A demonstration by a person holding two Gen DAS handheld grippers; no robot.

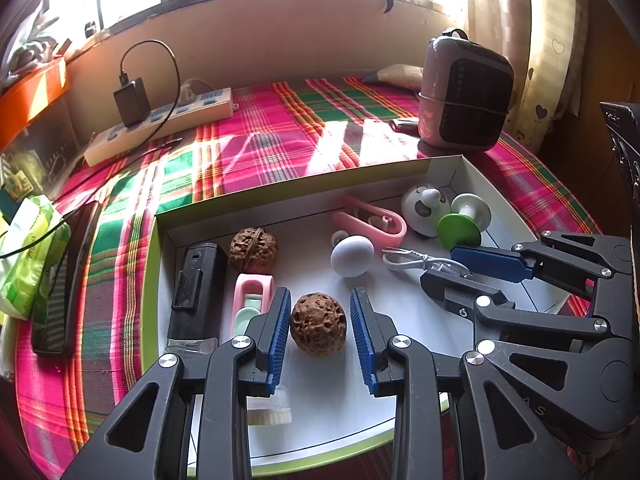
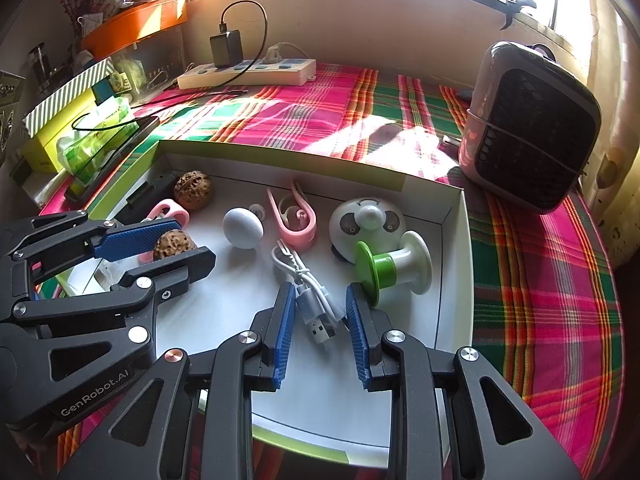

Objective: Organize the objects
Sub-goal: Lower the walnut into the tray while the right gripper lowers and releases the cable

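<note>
Two grippers are poised in the white shallow cardboard tray (image 1: 400, 178): left gripper (image 1: 320, 330) straddles the brown wrinkled walnut (image 1: 318, 324), pads untouching; right gripper (image 2: 320, 322), narrow, flanks the white coiled USB cable (image 2: 308, 296) lengthwise, contact unclear

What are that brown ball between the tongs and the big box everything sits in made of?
Brown ball: apparently a real walnut, with a matte, deeply pitted and wrinkled woody shell. Box: probably cardboard, with thin folded walls, smooth white inside and lime-green edges.
</note>
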